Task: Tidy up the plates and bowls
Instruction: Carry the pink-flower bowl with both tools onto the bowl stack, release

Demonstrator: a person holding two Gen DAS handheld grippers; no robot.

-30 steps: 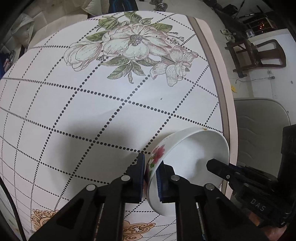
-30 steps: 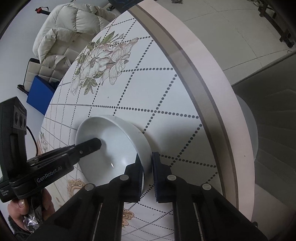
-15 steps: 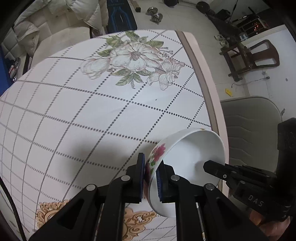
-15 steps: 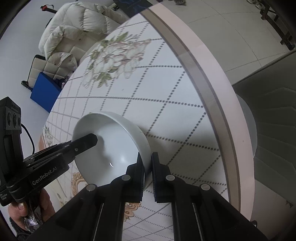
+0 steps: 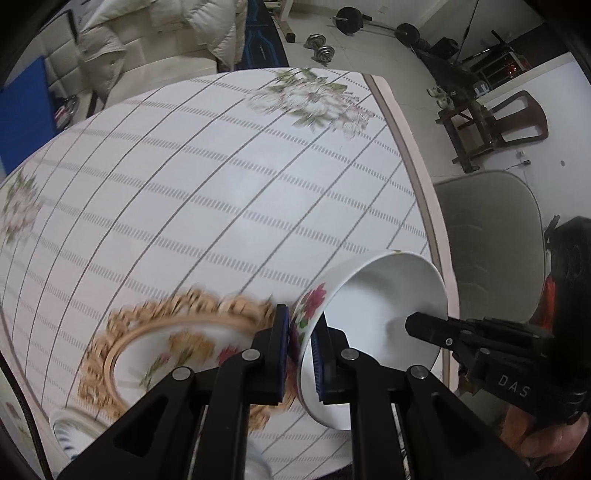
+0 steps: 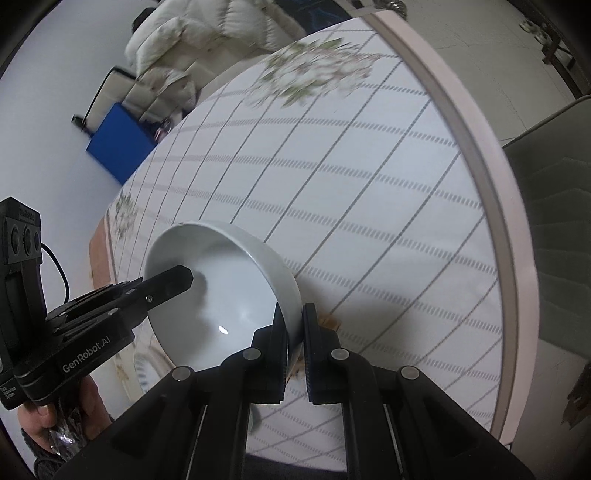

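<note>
A white bowl (image 5: 384,314) with a red flower on its outer wall is held tilted above the table by both grippers. My left gripper (image 5: 300,328) is shut on its near rim. My right gripper (image 6: 294,325) is shut on the opposite rim, with the bowl (image 6: 221,291) to its left. In the left wrist view the right gripper's fingers (image 5: 443,328) reach in from the right. A blue-patterned dish (image 5: 70,432) sits low at the left, mostly hidden, and shows again in the right wrist view (image 6: 142,373).
The table (image 5: 221,192) has a white grid cloth with flower prints and a gold ornament ring (image 5: 155,332). Its pink edge (image 5: 417,177) runs along the right. A grey chair (image 5: 491,236) stands beside it. A couch with white jackets (image 5: 155,33) lies beyond.
Both grippers have lifted the bowl higher and drawn it back toward the near side of the table. The gold ornament and the blue-patterned dish have come into view. The grip is unchanged.
</note>
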